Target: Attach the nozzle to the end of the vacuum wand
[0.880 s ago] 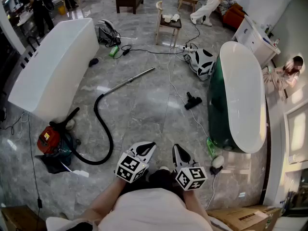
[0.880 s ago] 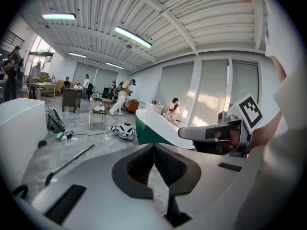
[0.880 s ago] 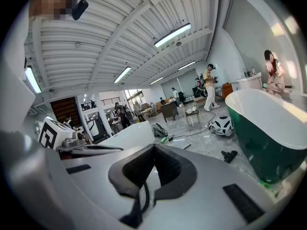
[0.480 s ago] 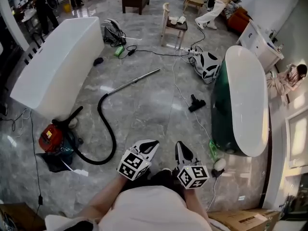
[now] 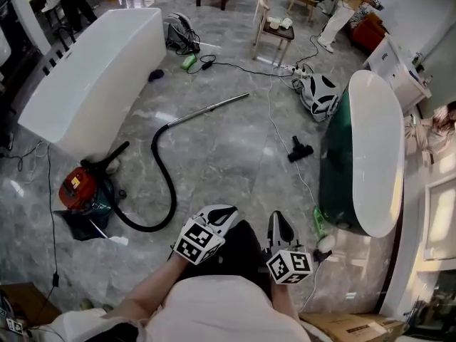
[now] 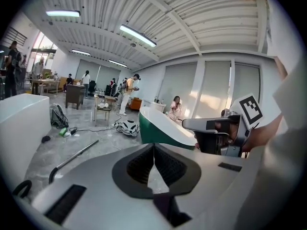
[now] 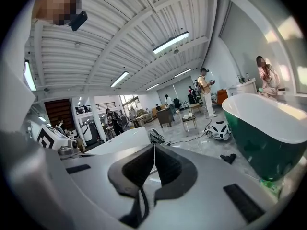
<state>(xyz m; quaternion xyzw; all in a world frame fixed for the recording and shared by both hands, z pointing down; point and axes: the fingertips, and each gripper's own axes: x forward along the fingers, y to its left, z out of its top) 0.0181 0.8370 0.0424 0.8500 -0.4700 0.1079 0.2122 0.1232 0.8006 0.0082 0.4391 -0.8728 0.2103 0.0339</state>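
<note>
The metal vacuum wand (image 5: 210, 110) lies on the grey marble floor, and its black hose (image 5: 165, 184) curves back to a red vacuum body (image 5: 77, 191). In the left gripper view the wand (image 6: 76, 155) shows at the lower left. The small black nozzle (image 5: 300, 149) lies apart from the wand, close to the green tub, and it also shows in the right gripper view (image 7: 228, 157). My left gripper (image 5: 226, 211) and right gripper (image 5: 280, 219) are held near my body, well short of both. Each has its jaws shut with nothing between them.
A white bathtub (image 5: 92, 77) stands at the left and a green one with a white rim (image 5: 360, 155) at the right. A white cable (image 5: 281, 144) crosses the floor near the nozzle. A black-and-white bag (image 5: 318, 91), a small wooden chair (image 5: 274, 30) and several people are farther back.
The head view has shifted, so the floor things have slid to the right in the picture. Both grippers stay shut and close to the body.
</note>
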